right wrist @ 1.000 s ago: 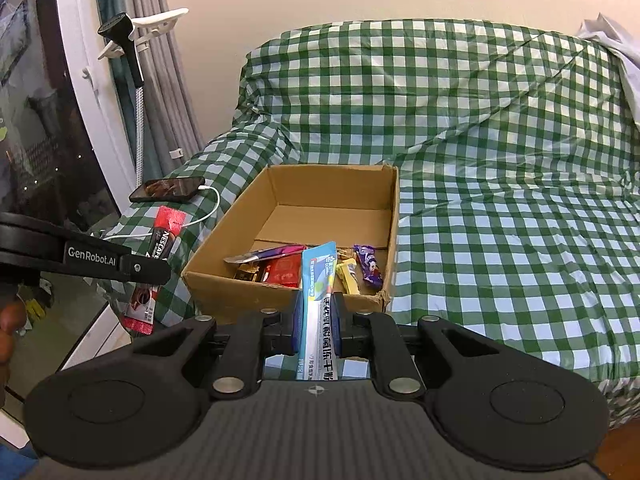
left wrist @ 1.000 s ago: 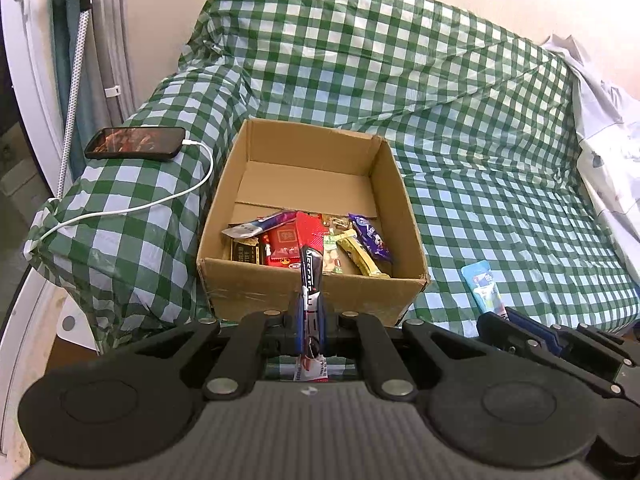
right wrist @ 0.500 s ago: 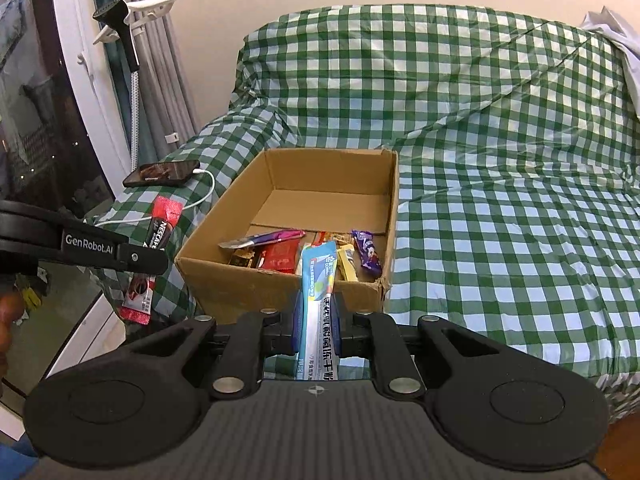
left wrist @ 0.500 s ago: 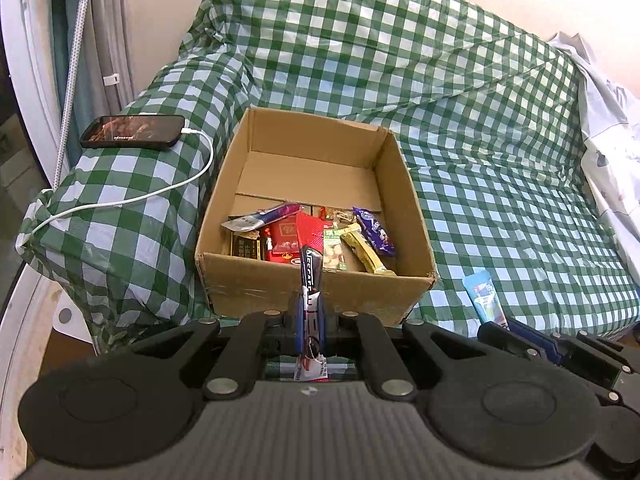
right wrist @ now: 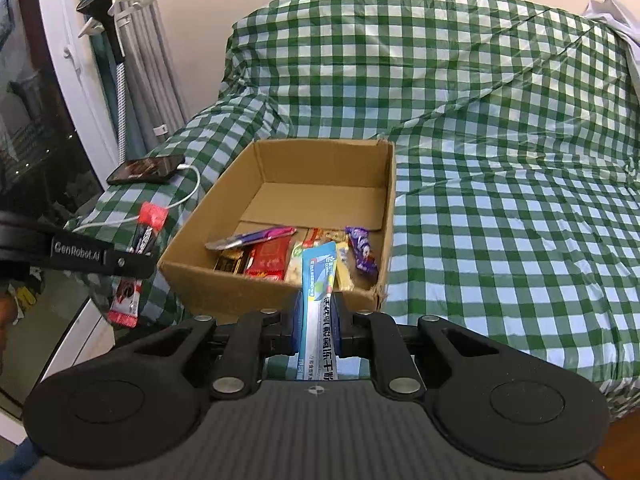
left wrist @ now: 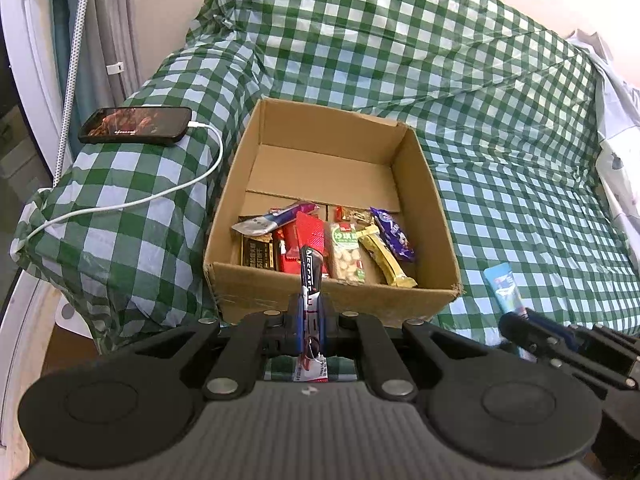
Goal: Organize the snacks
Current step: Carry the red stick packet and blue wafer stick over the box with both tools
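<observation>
An open cardboard box [left wrist: 332, 296] [right wrist: 276, 160] sits on a green checked sofa cover, with several snack packs lying in its near half. My left gripper [left wrist: 311, 316] is shut on a red and black coffee stick [left wrist: 311, 270], held upright just before the box's near wall. That stick [right wrist: 134, 264] hangs at the left in the right wrist view. My right gripper [right wrist: 316, 320] is shut on a light blue snack packet [right wrist: 318, 280], its tip over the box's near rim. The blue packet [left wrist: 502, 286] shows at the right of the left wrist view.
A black phone [left wrist: 136, 126] on a white charging cable [left wrist: 160, 196] lies on the sofa arm left of the box. A white cloth [left wrist: 616, 136] is draped at the far right. A white window frame and curtain [right wrist: 132, 60] stand at the left.
Both grippers have moved closer to the box and a little lower; the box looks larger in both views. Each packet stays clamped.
</observation>
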